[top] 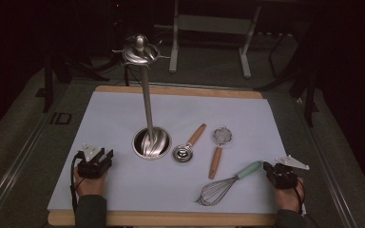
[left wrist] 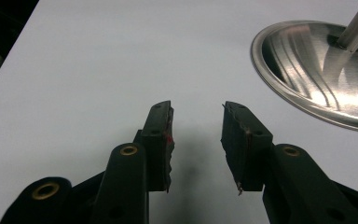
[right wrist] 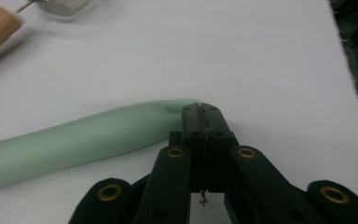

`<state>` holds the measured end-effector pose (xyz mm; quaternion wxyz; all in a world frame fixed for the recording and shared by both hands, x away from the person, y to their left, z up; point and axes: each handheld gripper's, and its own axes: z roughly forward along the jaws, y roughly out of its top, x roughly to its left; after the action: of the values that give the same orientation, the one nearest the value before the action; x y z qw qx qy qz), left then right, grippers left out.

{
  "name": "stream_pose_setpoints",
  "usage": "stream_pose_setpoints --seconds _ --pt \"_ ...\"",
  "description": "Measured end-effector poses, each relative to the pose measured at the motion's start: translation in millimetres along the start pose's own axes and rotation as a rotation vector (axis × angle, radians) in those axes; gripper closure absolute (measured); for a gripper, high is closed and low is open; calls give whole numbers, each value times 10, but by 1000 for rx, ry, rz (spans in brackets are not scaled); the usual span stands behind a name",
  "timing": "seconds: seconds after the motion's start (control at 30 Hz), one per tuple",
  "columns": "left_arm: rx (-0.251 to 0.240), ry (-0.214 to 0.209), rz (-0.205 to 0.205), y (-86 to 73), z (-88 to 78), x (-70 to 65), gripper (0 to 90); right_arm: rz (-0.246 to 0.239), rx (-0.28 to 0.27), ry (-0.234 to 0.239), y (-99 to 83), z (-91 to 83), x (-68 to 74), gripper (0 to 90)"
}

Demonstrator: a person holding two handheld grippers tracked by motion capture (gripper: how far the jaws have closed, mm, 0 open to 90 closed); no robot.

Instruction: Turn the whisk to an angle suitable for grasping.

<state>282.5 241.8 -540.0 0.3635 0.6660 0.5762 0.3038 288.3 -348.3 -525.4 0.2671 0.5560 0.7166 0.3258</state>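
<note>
Whisk lying near desk's front edge, mint handle tip apparently touching right gripper with jaws pressed together, left gripper spread and empty: likely to skid away if nudged instead of grasped.

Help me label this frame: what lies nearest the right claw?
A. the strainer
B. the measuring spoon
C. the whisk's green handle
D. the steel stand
C: in the right gripper view the shut right claw sits at the end of the whisk's green handle; the high view shows the whisk beside that hand.
</note>
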Motion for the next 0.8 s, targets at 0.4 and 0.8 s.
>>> stream_pose_setpoints --seconds 0.4,0.8 --pt "0 5 -5 1 2 0 626 -14 43 31 -54 0 88 899" --pt "3 10 -4 2 6 -1 625 -31 72 51 110 201 141 899"
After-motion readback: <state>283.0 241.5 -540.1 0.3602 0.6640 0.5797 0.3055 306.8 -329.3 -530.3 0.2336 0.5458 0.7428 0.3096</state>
